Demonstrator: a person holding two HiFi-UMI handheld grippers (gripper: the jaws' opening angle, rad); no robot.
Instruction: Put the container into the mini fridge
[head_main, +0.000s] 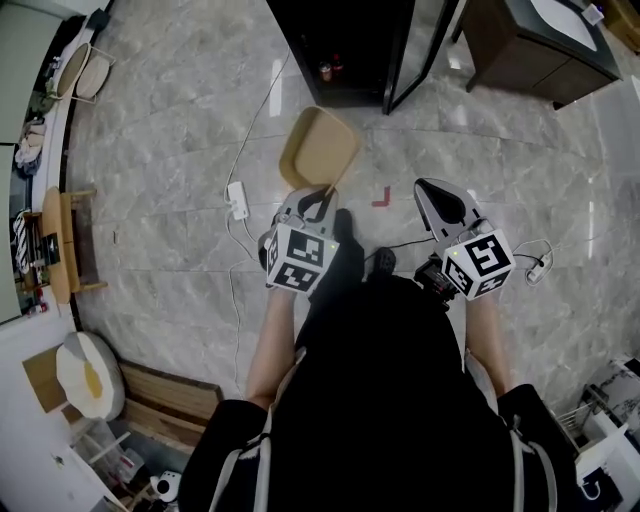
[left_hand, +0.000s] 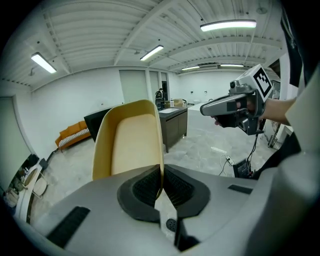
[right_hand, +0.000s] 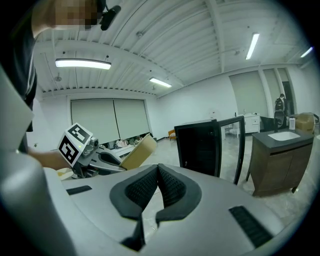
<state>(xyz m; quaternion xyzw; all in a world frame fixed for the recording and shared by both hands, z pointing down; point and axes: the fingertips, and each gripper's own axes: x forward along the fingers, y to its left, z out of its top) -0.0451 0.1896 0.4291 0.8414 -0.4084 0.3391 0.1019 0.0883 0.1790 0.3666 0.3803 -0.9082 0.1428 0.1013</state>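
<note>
A tan, shallow plastic container (head_main: 318, 150) hangs above the marble floor, tilted, with my left gripper (head_main: 316, 203) shut on its near rim. In the left gripper view the container (left_hand: 131, 142) stands up in front of the jaws, its thin edge pinched between the black pads (left_hand: 147, 185). My right gripper (head_main: 441, 203) is held beside it to the right, shut with nothing between its pads (right_hand: 172, 187). The black mini fridge (head_main: 345, 50) stands ahead with its door (head_main: 415, 55) swung open. The right gripper view also shows the fridge (right_hand: 197, 147) and the container (right_hand: 139, 150).
A dark cabinet with a sink top (head_main: 545, 40) stands right of the fridge. A white power strip (head_main: 238, 200) and its cable lie on the floor to the left, and a red mark (head_main: 381, 197) lies ahead. Small bottles (head_main: 330, 70) sit inside the fridge. Wooden furniture (head_main: 65, 245) lines the left wall.
</note>
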